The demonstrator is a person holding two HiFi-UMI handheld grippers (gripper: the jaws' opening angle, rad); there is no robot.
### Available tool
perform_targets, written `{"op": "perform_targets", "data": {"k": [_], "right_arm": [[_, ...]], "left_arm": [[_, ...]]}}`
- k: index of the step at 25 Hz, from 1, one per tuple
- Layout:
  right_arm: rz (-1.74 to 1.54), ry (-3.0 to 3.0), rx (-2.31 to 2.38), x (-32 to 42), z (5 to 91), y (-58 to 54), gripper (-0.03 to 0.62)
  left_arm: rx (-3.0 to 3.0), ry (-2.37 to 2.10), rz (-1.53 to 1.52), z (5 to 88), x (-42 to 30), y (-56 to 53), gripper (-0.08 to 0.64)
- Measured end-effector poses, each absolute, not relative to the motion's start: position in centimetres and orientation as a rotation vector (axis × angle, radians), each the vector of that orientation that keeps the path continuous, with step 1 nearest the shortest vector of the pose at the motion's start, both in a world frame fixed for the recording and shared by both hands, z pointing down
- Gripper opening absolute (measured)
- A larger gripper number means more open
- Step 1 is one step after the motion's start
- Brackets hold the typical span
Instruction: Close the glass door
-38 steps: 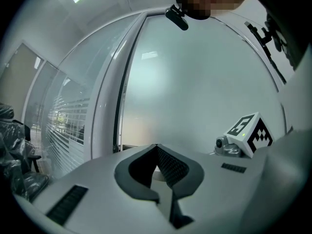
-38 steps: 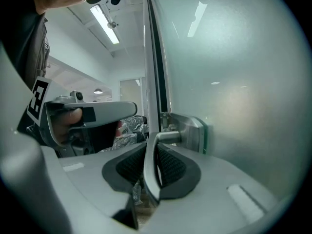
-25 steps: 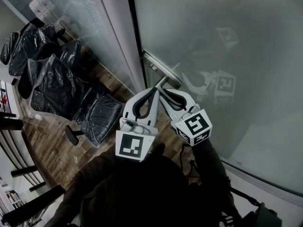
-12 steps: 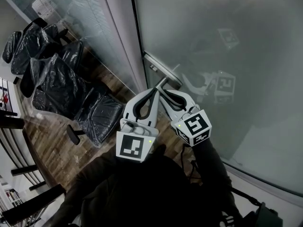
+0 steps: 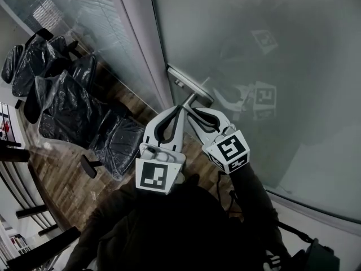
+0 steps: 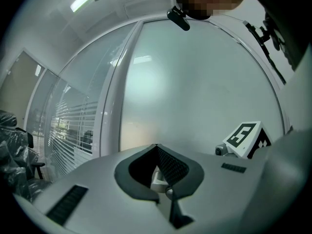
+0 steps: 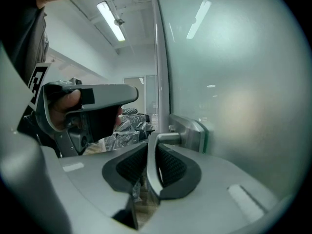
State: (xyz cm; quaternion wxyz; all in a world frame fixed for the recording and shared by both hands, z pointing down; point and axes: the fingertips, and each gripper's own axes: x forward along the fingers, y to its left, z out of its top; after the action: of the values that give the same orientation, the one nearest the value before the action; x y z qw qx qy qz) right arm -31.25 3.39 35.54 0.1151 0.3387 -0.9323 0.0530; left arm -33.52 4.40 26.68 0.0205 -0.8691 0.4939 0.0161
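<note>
The frosted glass door (image 5: pixel 271 49) fills the right of the head view. Its metal lever handle (image 5: pixel 190 99) juts out from a plate (image 5: pixel 189 82) at the door's left edge. My right gripper (image 5: pixel 194 115) holds that lever: in the right gripper view the lever (image 7: pixel 152 155) runs between the two dark pads (image 7: pixel 171 167), which press on it while the jaws open slightly. My left gripper (image 5: pixel 179 109) sits just left of the handle, tips together, and nothing shows gripped in them (image 6: pixel 156 147). From the right gripper view the left gripper (image 7: pixel 130 94) stays short of the handle.
A grey door frame post (image 5: pixel 141 44) stands left of the door, with a glass wall and blinds (image 5: pixel 84 21) beyond. Several chairs wrapped in black plastic (image 5: pixel 67 100) stand on the wooden floor (image 5: pixel 62 174) at the left. The person's dark sleeves fill the bottom.
The head view has shifted slightly. Both grippers keep the same place at the handle, and the right one stays on the lever.
</note>
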Motion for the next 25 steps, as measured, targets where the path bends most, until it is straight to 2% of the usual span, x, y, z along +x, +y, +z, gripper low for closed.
{"op": "perform_targets", "data": {"k": [20, 23, 25], "right_arm": [[-0.227, -2.858, 1.18, -30.2, 26.2, 6.3, 0.064], [-0.137, -2.839, 1.203, -30.6, 25.8, 7.4, 0.002], [-0.074, -2.859, 1.204, -30.7, 25.9, 7.7, 0.002]], "left_arm": [[-2.676, 1.53, 0.097, 25.0, -35.2, 5.2, -0.003], [-2.686, 1.519, 0.077, 24.9, -34.9, 5.8, -0.003], [-2.684, 1.514, 0.069, 25.0, -34.5, 5.8, -0.003]]}}
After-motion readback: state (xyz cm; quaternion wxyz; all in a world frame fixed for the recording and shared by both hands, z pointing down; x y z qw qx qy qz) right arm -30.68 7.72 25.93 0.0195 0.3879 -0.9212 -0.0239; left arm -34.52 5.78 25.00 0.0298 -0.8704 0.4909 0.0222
